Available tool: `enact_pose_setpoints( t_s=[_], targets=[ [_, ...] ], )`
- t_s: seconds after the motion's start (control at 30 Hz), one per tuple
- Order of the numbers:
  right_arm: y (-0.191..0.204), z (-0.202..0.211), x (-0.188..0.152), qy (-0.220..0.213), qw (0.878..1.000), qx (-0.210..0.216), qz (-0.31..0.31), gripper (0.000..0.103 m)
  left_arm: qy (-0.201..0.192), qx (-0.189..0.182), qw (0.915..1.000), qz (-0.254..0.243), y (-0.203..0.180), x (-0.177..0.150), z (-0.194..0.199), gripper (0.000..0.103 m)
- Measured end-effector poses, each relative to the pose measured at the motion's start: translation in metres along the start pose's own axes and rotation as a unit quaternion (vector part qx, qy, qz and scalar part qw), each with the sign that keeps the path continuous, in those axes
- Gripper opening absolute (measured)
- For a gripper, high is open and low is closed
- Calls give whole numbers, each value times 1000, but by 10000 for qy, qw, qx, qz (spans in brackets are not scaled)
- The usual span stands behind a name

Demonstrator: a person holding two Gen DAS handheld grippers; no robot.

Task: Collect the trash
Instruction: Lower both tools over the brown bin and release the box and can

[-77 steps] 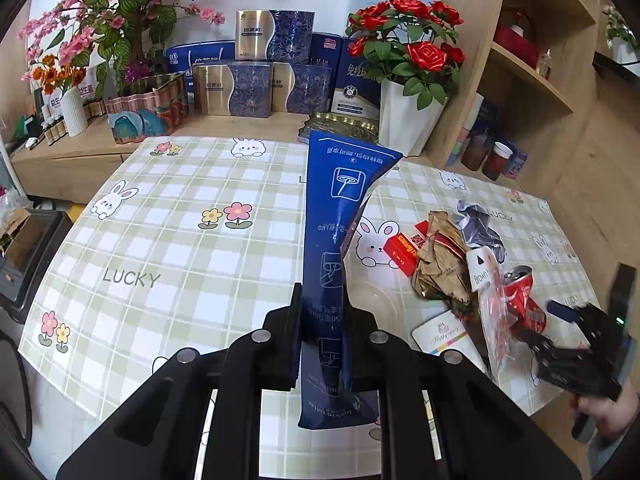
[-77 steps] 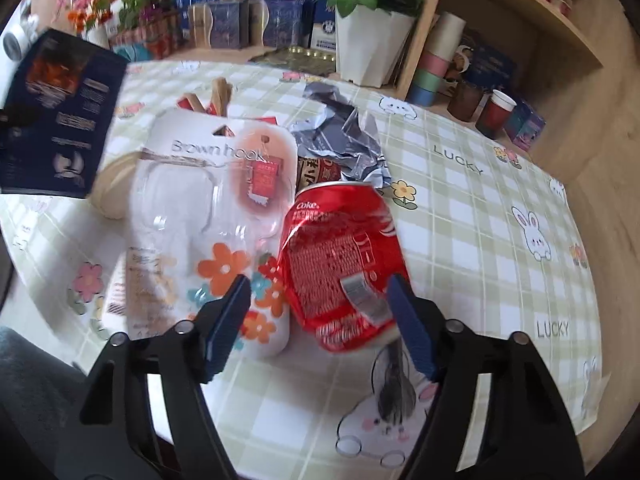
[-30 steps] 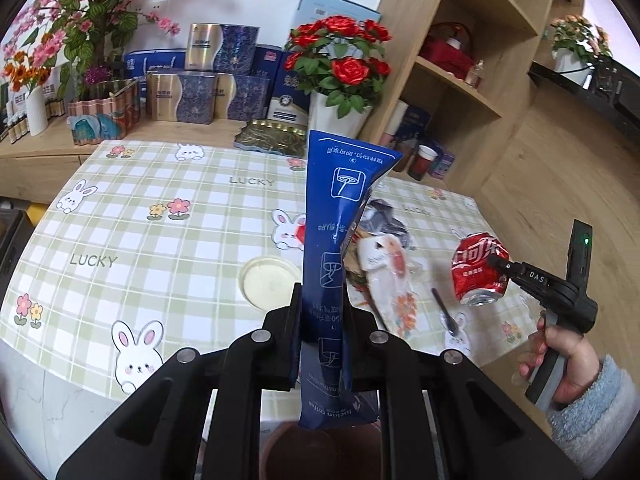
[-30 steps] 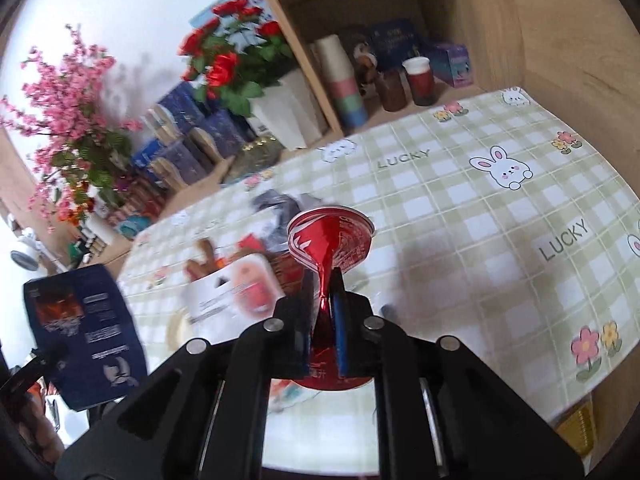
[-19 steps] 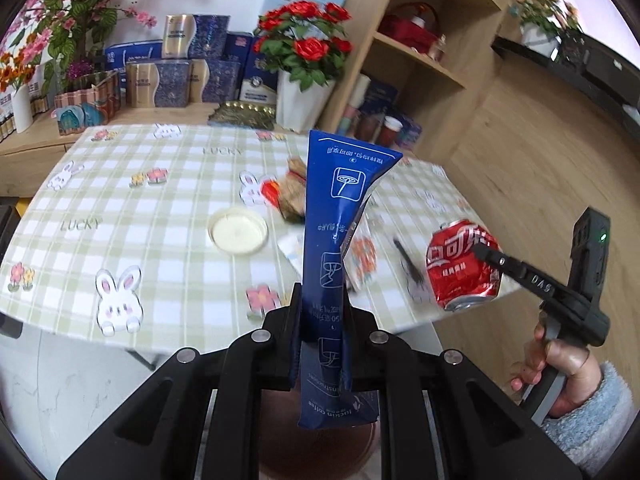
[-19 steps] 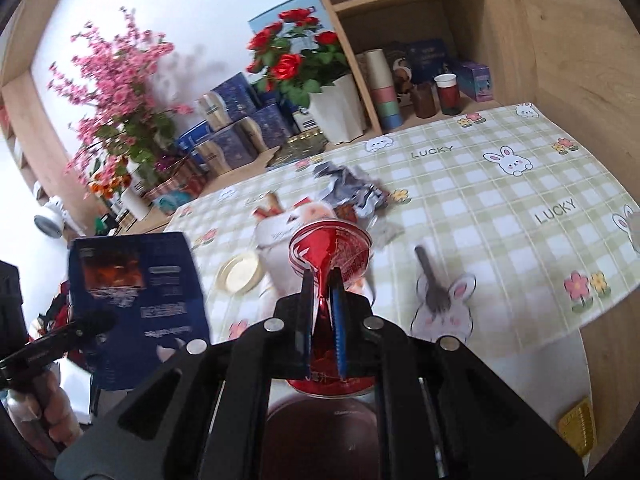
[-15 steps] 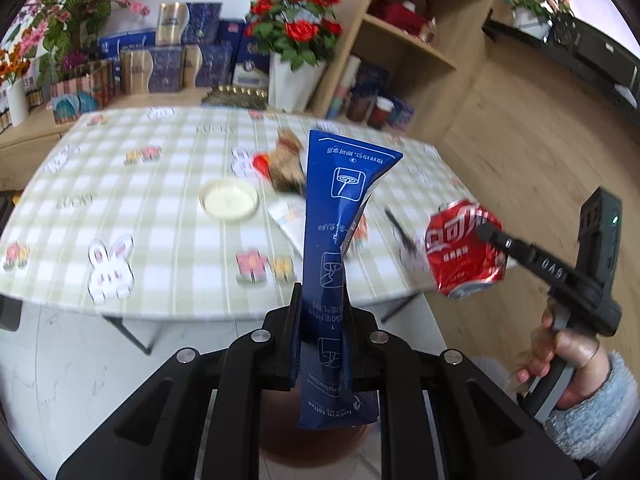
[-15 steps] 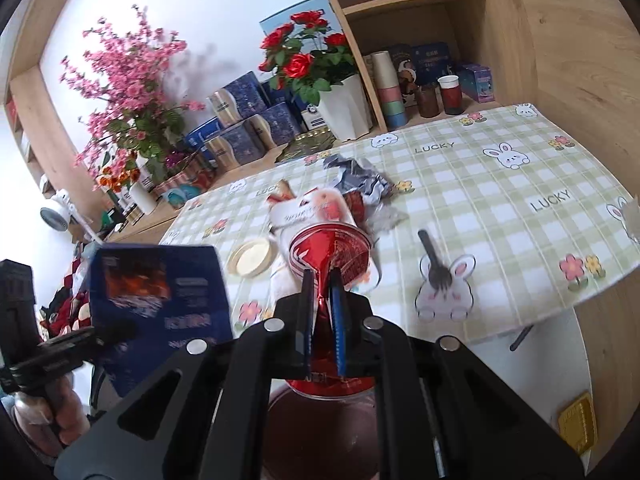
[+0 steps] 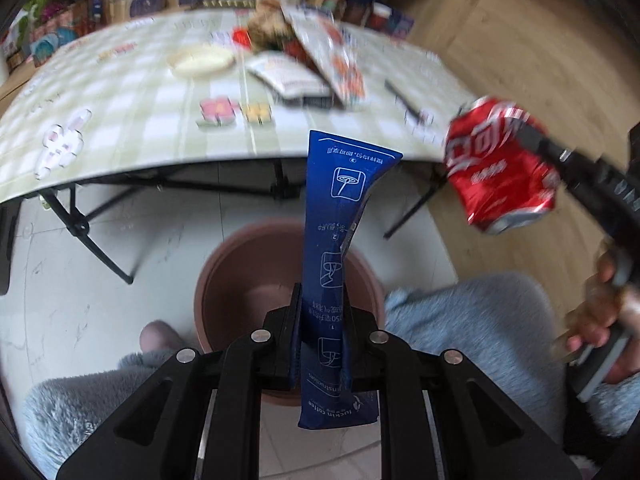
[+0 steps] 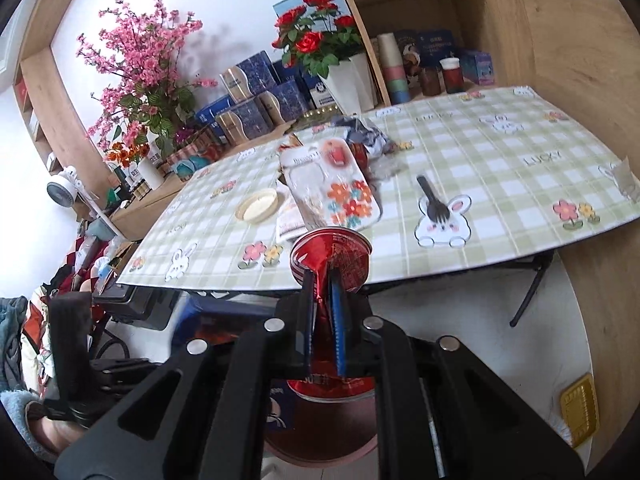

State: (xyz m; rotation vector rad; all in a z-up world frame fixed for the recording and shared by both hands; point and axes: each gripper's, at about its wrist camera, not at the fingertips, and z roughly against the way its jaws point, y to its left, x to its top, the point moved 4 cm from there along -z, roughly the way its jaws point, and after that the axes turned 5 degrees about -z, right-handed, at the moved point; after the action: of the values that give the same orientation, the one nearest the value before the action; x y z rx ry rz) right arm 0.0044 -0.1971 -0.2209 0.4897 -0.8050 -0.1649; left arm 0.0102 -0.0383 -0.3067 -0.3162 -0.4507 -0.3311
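Note:
My left gripper (image 9: 320, 312) is shut on a flat blue coffee packet (image 9: 340, 216) and holds it upright over a brown round bin (image 9: 248, 276) on the floor. My right gripper (image 10: 322, 308) is shut on a crushed red cola can (image 10: 330, 256), also above the bin (image 10: 320, 440). The can (image 9: 500, 164) shows at the right of the left wrist view, off to the right of the bin's rim. More trash lies on the checked table (image 10: 500, 152): a clear plastic hook pack (image 10: 328, 176), a round lid (image 10: 258, 204), a black fork (image 10: 430, 200), crumpled wrappers (image 10: 366, 136).
The table's edge and folding legs (image 9: 92, 240) stand just behind the bin. A person's grey fuzzy sleeves (image 9: 460, 320) lie either side of the bin. Shelves, boxes and flower vases (image 10: 352, 76) stand behind the table. A yellow tray (image 10: 578, 404) lies on the floor at right.
Both grippers have pulled back from the table and tipped down, the packet now over the brown bin. The can has come along in the right gripper.

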Motion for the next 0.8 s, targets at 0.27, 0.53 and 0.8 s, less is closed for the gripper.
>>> enact_pose_setpoints(
  t_s=[0.27, 0.53, 0.8],
  targets=[
    [-27, -19, -10, 221, 9993, -122, -275, 12, 926, -110, 9956, 24, 1, -13, -81, 15],
    [-40, -32, -19, 444, 9978, -223, -438, 12, 1172, -402, 9923, 80, -4, -16, -124, 56],
    [-34, -49, -35, 686, 9963, -220, -459, 12, 38, 233, 9996, 133, 15, 2, -59, 88]
  ],
)
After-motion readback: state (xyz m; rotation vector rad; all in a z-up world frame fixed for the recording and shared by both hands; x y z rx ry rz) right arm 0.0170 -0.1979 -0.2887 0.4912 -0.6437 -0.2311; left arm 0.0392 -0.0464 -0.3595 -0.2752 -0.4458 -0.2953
